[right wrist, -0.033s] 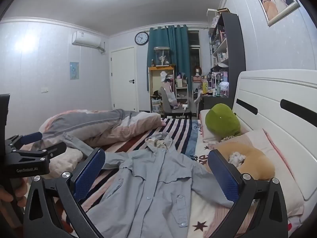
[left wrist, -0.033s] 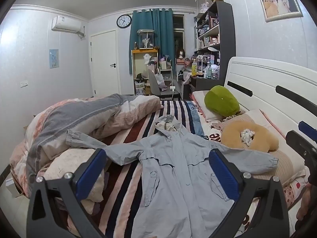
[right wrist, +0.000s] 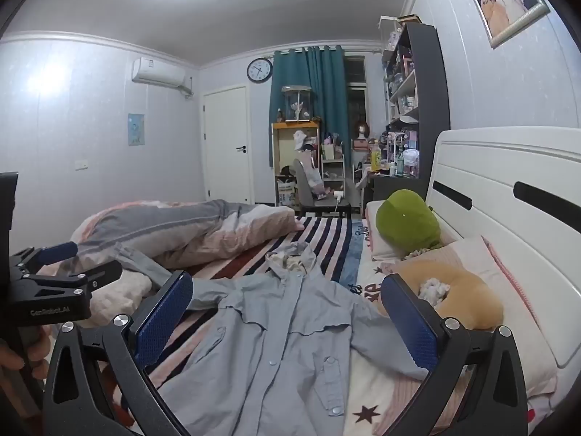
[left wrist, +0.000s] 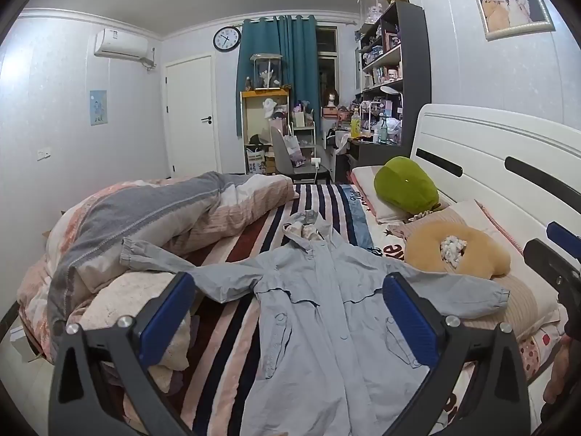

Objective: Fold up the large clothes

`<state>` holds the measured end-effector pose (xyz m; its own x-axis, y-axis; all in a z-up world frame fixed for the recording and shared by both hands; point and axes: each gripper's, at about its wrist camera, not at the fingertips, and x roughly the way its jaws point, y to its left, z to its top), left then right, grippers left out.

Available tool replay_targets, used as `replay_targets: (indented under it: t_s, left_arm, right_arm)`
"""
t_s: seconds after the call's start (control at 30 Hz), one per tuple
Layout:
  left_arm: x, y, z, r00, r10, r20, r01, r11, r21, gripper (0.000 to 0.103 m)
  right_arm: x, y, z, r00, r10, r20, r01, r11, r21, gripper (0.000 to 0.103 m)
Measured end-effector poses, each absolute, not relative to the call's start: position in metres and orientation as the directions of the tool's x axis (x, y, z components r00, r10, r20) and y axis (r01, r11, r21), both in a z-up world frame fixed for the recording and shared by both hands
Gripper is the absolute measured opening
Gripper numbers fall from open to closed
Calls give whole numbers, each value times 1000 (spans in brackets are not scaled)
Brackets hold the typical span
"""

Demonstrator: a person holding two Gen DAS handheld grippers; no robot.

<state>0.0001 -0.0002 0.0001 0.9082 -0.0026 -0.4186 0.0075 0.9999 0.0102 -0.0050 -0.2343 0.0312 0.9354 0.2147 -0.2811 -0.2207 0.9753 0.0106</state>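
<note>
A light grey-blue hooded jacket (left wrist: 319,312) lies spread face up on the striped bed, hood toward the far side, sleeves stretched left and right. It also shows in the right wrist view (right wrist: 276,334). My left gripper (left wrist: 287,312) is open and empty, held above the jacket's chest. My right gripper (right wrist: 287,316) is open and empty above the jacket's right half. The left gripper shows at the left edge of the right wrist view (right wrist: 65,261). The right gripper shows at the right edge of the left wrist view (left wrist: 559,250).
A bunched pink and grey duvet (left wrist: 145,225) lies at the left of the bed. A green cushion (left wrist: 406,185), a tan neck pillow (left wrist: 457,250) and pink pillows lie by the white headboard (left wrist: 508,156). A chair and cluttered shelves stand beyond the bed.
</note>
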Motion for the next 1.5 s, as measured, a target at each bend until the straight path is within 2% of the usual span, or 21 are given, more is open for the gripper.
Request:
replay_targets:
  t_s: [1.5]
  left_arm:
    - [3,2,-5,908,3,-418,1,1000,9,102]
  right_arm:
    - [-3,-231,25,929,220,-296,-226,974,17,103]
